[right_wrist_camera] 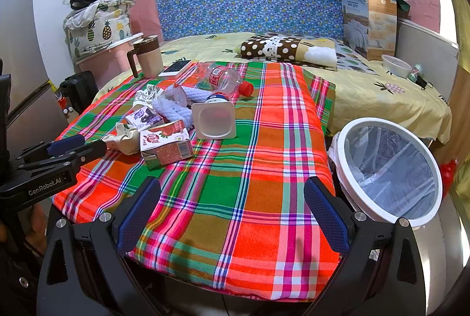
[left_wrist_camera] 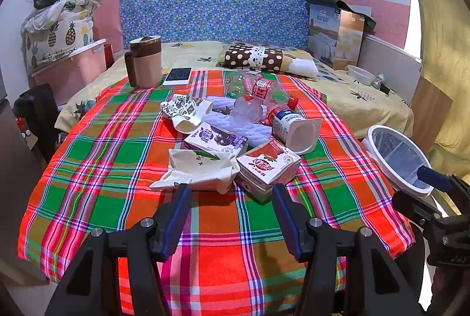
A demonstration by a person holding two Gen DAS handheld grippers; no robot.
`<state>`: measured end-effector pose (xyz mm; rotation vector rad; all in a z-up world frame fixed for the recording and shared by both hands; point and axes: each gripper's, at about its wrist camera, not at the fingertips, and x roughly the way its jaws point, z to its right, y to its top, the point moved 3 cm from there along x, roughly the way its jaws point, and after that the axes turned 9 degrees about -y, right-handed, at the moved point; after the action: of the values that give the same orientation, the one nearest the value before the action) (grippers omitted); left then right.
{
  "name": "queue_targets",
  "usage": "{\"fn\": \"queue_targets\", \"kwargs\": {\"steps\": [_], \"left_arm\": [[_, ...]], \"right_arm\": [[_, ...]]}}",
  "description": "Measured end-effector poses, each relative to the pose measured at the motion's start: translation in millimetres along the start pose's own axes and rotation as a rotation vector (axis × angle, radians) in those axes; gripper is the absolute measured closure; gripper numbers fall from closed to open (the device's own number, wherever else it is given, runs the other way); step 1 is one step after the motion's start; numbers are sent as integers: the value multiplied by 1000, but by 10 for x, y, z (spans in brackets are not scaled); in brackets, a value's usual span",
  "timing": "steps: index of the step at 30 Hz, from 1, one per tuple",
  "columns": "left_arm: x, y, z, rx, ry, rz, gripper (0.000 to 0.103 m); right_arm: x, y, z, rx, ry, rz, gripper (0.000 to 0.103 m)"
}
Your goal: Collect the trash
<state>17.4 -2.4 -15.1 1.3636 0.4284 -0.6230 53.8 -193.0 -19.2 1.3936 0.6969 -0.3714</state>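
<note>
Left wrist: my left gripper (left_wrist_camera: pixel 232 192) is spread wide with nothing between its fingers, just short of the red strawberry milk carton (left_wrist_camera: pixel 268 166) at twelve o'clock on the plaid tablecloth (left_wrist_camera: pixel 88 169).

Right wrist: my right gripper (right_wrist_camera: pixel 232 192) is spread too, the carton at ten o'clock and the white bag-lined trash bin (right_wrist_camera: pixel 387 169) at three.

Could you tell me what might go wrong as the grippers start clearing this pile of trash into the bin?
1. The red carton leans on the crumpled white wrapper; pulling one may drag the other.
2. The phone and mug beside the pile could be mistaken for trash.
3. The bin stands off the table's right edge, so a loose drop may miss.
</note>
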Motion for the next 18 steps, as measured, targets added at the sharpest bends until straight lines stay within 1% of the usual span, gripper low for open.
{"fn": "queue_targets", "kwargs": {"steps": [18], "left_arm": [[16, 10, -37, 2, -7, -5, 46]], "right_arm": [[-2, -3, -23, 1, 0, 0, 4]]}}
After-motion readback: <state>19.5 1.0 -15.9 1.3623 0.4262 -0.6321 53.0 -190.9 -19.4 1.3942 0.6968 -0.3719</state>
